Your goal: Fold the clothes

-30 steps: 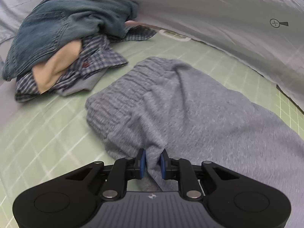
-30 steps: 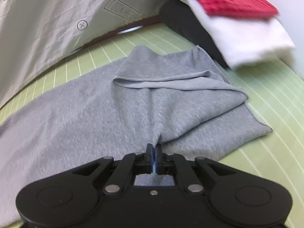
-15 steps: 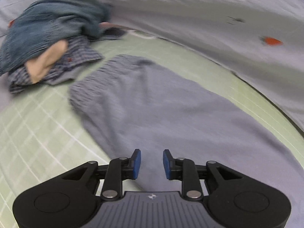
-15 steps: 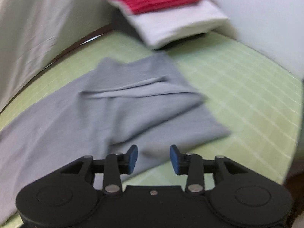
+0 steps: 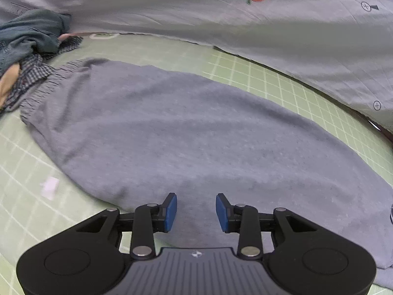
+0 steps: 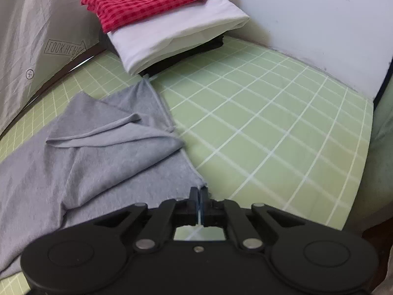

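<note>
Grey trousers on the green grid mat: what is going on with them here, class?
A person holding two grippers is folding long grey knit trousers spread on the green grid mat. The left gripper hovers above them, jaws open. The right gripper has its jaws shut at the hem corner. A folded red, white and black stack sits behind.

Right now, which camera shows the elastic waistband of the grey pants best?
The left wrist view. There the gathered waistband lies in plain sight at the far left end of the grey pants, beside the unfolded pile. The right wrist view shows only the hem end; no waistband.
</note>
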`<state>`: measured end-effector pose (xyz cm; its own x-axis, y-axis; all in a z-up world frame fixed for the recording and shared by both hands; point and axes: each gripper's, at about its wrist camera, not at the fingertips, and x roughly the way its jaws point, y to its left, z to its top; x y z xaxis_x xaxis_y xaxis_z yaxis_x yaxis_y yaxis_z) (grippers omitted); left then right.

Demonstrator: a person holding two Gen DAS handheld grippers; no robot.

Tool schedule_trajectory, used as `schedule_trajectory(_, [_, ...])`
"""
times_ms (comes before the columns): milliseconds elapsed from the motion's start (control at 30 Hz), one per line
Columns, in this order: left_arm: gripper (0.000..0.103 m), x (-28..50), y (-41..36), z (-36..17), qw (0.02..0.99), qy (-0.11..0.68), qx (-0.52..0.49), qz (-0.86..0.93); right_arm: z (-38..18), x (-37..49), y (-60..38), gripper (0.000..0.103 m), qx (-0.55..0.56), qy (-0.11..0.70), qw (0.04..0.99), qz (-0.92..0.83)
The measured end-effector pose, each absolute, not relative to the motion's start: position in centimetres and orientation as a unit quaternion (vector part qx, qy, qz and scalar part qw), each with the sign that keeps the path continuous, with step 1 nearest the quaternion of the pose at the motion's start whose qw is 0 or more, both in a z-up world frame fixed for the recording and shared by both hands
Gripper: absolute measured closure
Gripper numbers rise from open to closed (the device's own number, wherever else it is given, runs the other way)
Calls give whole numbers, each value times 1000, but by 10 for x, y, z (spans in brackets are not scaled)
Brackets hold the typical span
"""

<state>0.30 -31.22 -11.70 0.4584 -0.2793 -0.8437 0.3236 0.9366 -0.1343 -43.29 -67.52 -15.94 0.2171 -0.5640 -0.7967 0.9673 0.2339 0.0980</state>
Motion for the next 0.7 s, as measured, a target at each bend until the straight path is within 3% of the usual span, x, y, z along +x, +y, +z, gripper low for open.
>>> schedule_trajectory(200, [64, 1, -332, -122, 846, 502, 48, -174, -153, -428, -684, 99, 265, 335, 713, -556])
schedule_trajectory(267, [63, 1, -338, -125, 842, 507, 58, -175, -150, -426, -687, 90, 250, 339, 712, -562])
schedule_trajectory(333, [62, 1, -342, -130, 837, 516, 66, -173, -148, -425, -691, 59, 234, 342, 710, -569])
schedule_trajectory(433, [59, 0, -349, -136, 829, 526, 81, -172, -144, -419, -695, 32, 215, 337, 719, -568])
schedule_trajectory(500, [53, -1, -354, -138, 828, 525, 94, -174, -141, -410, -697, 20, 198, 331, 742, -549])
schedule_trajectory(600, [43, -1, -361, -139, 824, 527, 109, -179, -143, -391, -700, 10, 169, 339, 775, -506])
schedule_trajectory(700, [37, -2, -369, -141, 821, 526, 125, -181, -149, -370, -705, 10, 143, 368, 800, -452])
